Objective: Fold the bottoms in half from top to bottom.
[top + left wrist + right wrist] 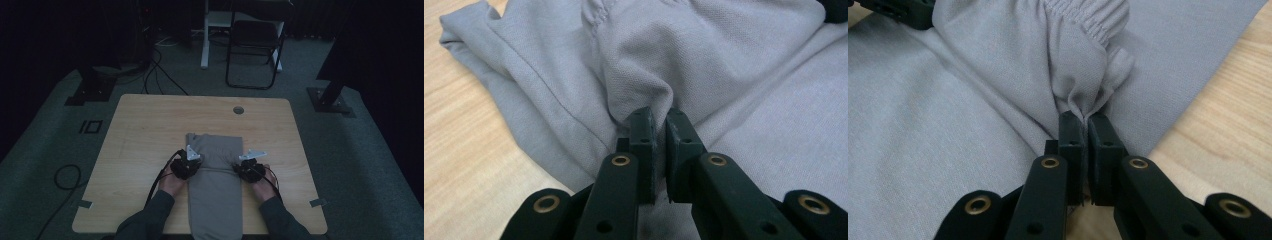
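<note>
A grey garment (215, 175) with an elastic waistband lies folded lengthwise on the wooden table (145, 125), its near end hanging over the front edge. My left gripper (188, 165) is at the garment's left edge, shut on a bunch of the grey fabric (634, 75). My right gripper (248, 167) is at the right edge, shut on a gathered fold beside the ribbed waistband (1088, 20). In both gripper views the jaws stand nearly together, with cloth pinched between them. Both grippers hold the doubled-over part low above the rest of the garment.
A round cable hole (238, 110) sits near the table's far edge. Beyond the table stand a black folding chair (252, 45) and a white desk leg (205, 35). Cables (65, 177) lie on the floor at the left.
</note>
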{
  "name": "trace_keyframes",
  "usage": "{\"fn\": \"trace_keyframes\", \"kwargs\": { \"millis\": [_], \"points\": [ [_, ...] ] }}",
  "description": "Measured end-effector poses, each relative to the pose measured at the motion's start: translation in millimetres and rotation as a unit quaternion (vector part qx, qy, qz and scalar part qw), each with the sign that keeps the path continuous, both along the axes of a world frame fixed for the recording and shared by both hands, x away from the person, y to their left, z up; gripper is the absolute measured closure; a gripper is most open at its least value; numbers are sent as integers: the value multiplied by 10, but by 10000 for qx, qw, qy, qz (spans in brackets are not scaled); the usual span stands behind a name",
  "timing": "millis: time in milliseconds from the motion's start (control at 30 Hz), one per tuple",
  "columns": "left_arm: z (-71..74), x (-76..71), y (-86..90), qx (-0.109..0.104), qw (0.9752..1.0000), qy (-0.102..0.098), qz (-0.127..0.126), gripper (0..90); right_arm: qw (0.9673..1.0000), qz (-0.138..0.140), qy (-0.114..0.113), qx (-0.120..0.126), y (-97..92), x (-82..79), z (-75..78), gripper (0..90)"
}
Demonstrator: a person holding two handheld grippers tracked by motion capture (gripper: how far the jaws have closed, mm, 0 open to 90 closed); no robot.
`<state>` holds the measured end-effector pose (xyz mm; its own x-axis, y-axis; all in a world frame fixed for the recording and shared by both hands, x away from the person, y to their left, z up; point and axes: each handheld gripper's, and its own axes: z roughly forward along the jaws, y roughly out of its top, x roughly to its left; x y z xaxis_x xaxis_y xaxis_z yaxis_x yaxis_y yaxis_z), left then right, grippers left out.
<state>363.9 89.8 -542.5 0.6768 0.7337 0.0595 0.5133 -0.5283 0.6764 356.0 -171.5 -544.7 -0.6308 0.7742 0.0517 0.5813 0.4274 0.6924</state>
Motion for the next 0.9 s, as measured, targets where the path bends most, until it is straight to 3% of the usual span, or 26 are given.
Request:
{"fn": "trace_keyframes", "kwargs": {
  "millis": [233, 900],
  "points": [
    [-4, 139, -11, -6, 10000, -31, 85, 838, 9997, -184, 49, 139, -15, 173, -9, 872],
    [-16, 514, -70, -4, 9988, -137, 475, 838, 9981, -594, 83, 110, 46, 612, 5, 872]
  ]
}}
